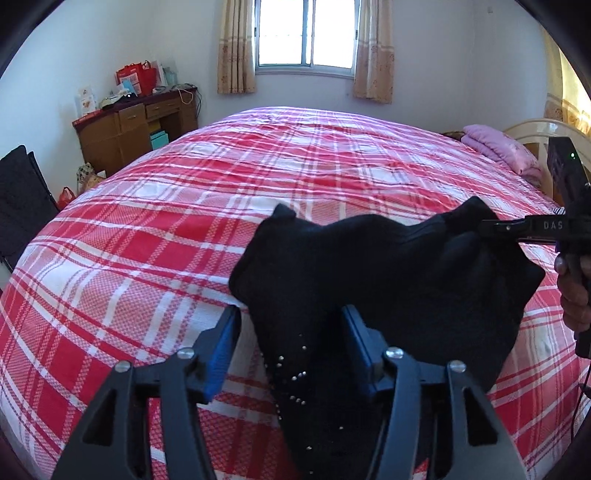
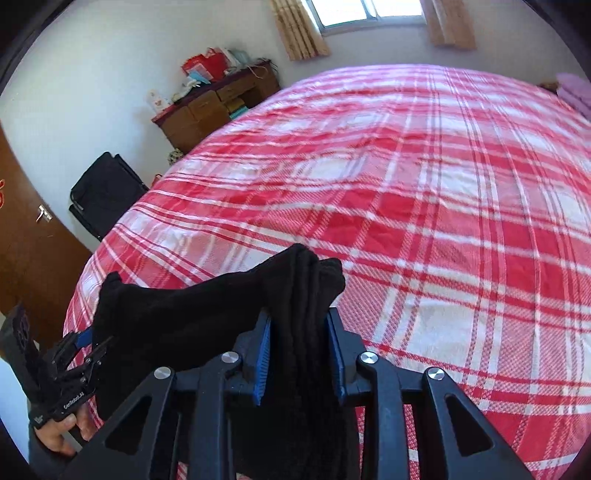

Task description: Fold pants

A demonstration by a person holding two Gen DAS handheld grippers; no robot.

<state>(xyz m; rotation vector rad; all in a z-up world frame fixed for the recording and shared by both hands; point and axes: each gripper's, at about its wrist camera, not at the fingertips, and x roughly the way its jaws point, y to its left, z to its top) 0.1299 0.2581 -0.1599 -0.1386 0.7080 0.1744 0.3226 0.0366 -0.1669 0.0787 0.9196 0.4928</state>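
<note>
Here both tilt downward: left tool [image 1: 291, 350] released, right tool [image 2: 299, 350] grasping black pants [image 1: 388, 266].

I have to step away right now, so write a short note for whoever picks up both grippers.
Left gripper: jaws apart, black pants between the pads but not pinched.
Right gripper: clamped on a bunched edge of the pants.
Pants hang over the near part of the plaid bed, gathered, not laid flat.
Done: pants brought to the bed.
Left: spread flat, then fold.

Bright daylight from the blown-out window [image 1: 308, 33]; fisheye bending, dark vignetted corners.
</note>
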